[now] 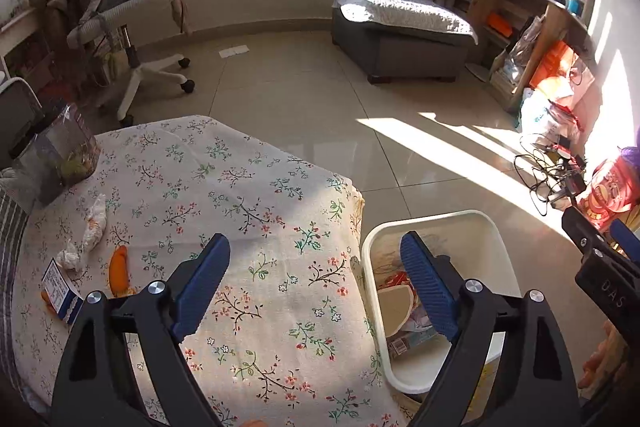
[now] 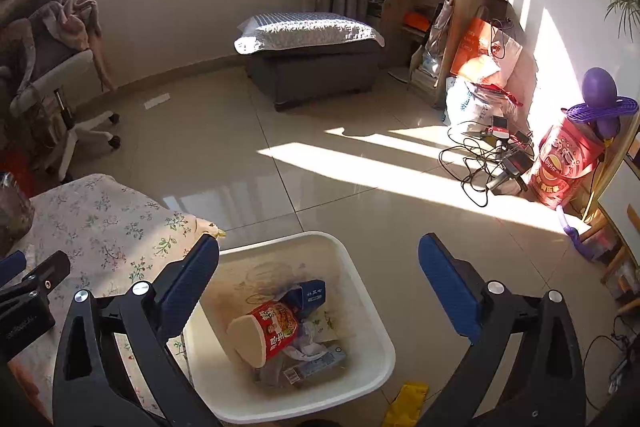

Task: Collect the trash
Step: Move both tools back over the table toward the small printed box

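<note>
The white bin [image 2: 288, 331] sits on the tiled floor [image 2: 320, 163] just beside the floral-clothed table [image 1: 248, 187], and it already holds a red noodle cup [image 2: 266, 331] tipped on its side, a blue carton [image 2: 310, 297] and crumpled wrappers. In your right wrist view the bin lies dead ahead and below, between the blue pads of your right gripper [image 2: 318, 291], whose jaws stand wide apart with nothing in them. Your left gripper [image 1: 316, 287] is also spread wide and empty; its right pad hangs over the bin's near rim at about 3 o'clock, while its left pad is above the cloth. Trash on the table lies at about 9 o'clock from that gripper: an orange peel [image 1: 119, 269], a crumpled white wrapper [image 1: 86, 235] and a small blue-and-white box [image 1: 60, 291], all well apart from the pads. A yellow scrap [image 2: 406, 403] lies on the floor at the bin's 5 o'clock corner.
</note>
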Tool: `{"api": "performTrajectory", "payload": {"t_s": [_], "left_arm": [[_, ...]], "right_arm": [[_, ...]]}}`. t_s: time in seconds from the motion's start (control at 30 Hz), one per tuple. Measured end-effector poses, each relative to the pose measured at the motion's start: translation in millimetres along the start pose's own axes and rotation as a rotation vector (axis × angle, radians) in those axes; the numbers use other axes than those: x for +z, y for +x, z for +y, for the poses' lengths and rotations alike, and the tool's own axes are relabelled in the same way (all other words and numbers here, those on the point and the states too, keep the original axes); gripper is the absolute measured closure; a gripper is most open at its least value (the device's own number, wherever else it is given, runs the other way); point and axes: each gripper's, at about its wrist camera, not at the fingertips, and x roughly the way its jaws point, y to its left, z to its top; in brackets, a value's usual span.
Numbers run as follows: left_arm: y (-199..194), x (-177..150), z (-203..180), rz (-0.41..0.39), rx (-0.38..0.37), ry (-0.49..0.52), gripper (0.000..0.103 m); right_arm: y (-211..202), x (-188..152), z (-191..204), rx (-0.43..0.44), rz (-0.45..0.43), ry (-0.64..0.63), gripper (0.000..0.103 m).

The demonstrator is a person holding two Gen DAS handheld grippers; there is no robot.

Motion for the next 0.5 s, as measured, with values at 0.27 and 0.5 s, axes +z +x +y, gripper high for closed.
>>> {"api": "performTrajectory", "payload": {"t_s": [0.27,0.5], "left_arm": [[-3,-5,64,0.024,0.125,-0.064,0.016],[-1,-23,123,0.059,0.189,-0.165,0.016]], "right_arm": [[-9,-1,64,0.076,0.002,-0.076,0.007],[-11,-7,117,0.130,0.020,-0.125,0.007]]}}
